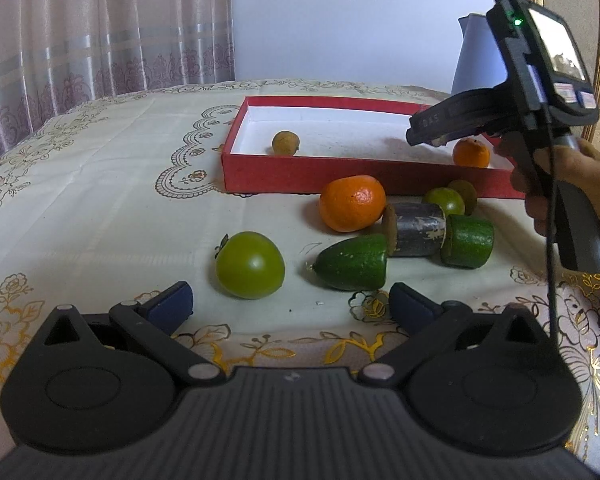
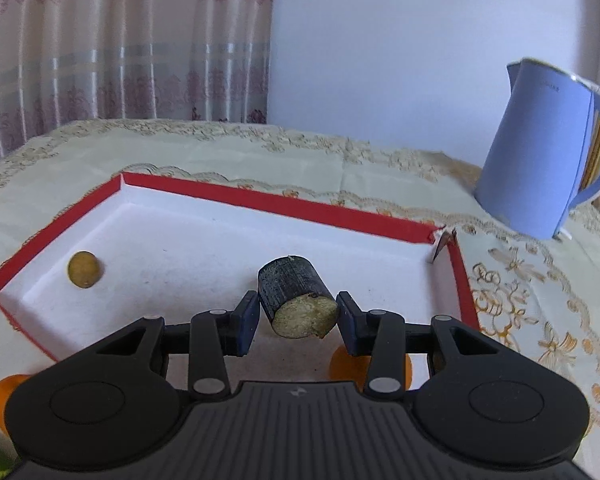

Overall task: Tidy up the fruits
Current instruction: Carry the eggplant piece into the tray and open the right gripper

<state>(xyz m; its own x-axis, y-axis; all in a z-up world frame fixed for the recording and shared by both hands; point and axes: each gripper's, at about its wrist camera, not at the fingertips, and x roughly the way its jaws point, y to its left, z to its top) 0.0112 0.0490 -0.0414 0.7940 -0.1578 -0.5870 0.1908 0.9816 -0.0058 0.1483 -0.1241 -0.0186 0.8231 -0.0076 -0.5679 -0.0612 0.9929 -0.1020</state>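
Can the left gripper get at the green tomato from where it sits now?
Probably yes. The left gripper has its jaws open, and the green tomato lies just ahead, slightly left of centre, with bare tablecloth between. The cut cucumber piece lies to its right, apart from it.

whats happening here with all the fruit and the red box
A person is sorting fruit into a red box on the table. The right gripper hangs over the box with a dark cut piece between its fingers; whether it is clamped is unclear. A small brown fruit lies inside. The left gripper is open and empty, facing a green tomato, an orange and cucumber pieces outside the box.
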